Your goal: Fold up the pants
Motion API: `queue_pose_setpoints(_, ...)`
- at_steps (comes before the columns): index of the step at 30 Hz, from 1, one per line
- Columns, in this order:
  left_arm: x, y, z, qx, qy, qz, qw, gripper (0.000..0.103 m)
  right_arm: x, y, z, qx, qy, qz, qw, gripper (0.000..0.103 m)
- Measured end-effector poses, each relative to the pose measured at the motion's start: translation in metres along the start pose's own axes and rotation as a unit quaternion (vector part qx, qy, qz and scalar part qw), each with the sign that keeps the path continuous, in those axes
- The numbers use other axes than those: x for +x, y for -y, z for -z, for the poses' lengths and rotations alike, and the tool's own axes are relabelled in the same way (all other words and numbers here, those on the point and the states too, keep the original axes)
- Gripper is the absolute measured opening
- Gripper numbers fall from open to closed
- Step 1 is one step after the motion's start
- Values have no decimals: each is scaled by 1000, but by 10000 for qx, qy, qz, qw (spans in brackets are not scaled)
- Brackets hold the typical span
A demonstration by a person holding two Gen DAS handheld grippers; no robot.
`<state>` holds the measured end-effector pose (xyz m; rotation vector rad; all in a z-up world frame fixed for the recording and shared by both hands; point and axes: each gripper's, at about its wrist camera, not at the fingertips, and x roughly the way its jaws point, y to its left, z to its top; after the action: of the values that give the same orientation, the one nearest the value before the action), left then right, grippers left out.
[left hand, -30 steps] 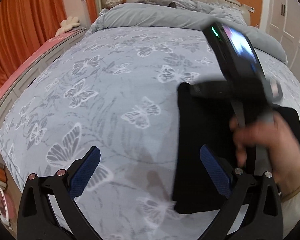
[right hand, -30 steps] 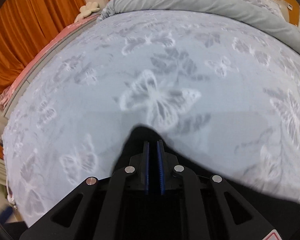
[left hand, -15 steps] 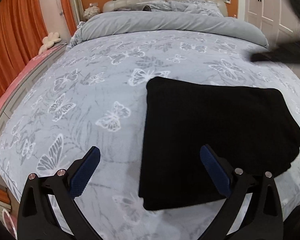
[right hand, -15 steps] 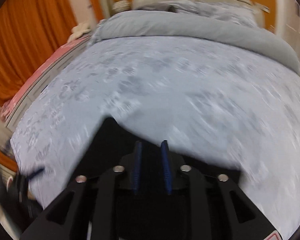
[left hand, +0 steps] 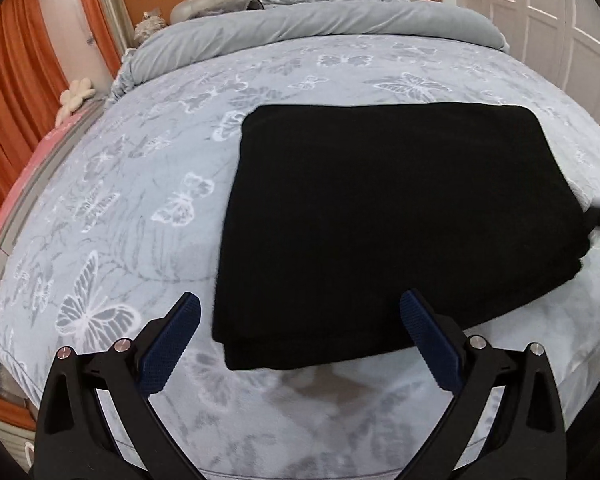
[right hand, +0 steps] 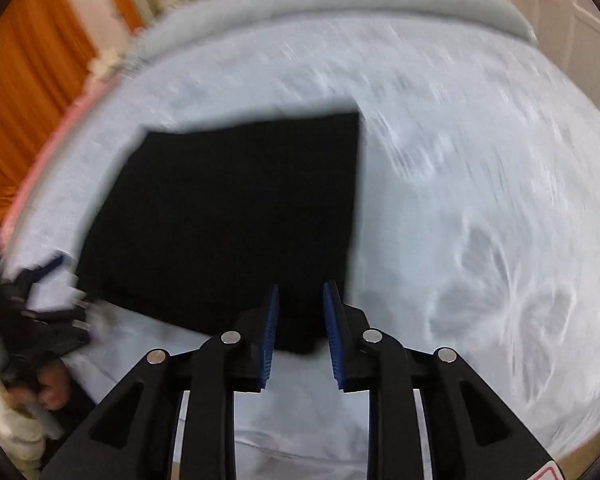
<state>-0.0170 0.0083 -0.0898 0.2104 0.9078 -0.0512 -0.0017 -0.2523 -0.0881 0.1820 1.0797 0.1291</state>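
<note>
Left wrist view: the black pants (left hand: 400, 224) lie folded into a compact, roughly square stack on the butterfly-print bedspread (left hand: 132, 208), toward the near right part of the bed, with their near edge just beyond the left gripper (left hand: 300, 340). That gripper is spread wide and holds nothing; its right pad overlaps the near edge of the stack in the picture, but I cannot tell whether it touches the cloth. Layered edges show at the near left corner, so several thicknesses sit one on another. A rolled grey duvet (left hand: 300, 28) lies across the far end of the bed.

In the right wrist view, which is smeared by motion, the right gripper (right hand: 300, 320) has its fingers parted by a moderate gap, with nothing between them. It sits at the near right corner of the pants (right hand: 228, 216). The left gripper (right hand: 48, 304) and the person's hand (right hand: 52, 388) show at the left edge.

The fabric looks soft, thick and matte, probably light enough for one gripper but limp, so it should sag and unfold if lifted by a single layer. A sound hold would pinch all layers together at a near corner or along the folded edge. The fold itself appears finished.
</note>
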Motion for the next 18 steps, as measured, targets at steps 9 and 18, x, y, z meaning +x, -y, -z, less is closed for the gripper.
queue_pose_setpoints(9,0,8,21,557,-137,-32,9983,98,7,3,27,-199,-3,106,9997,57)
queue_pose_setpoints(18,4,-2,20,385,-182,-152,9990,98,-2,-9,16,-433,377,256,9980,10)
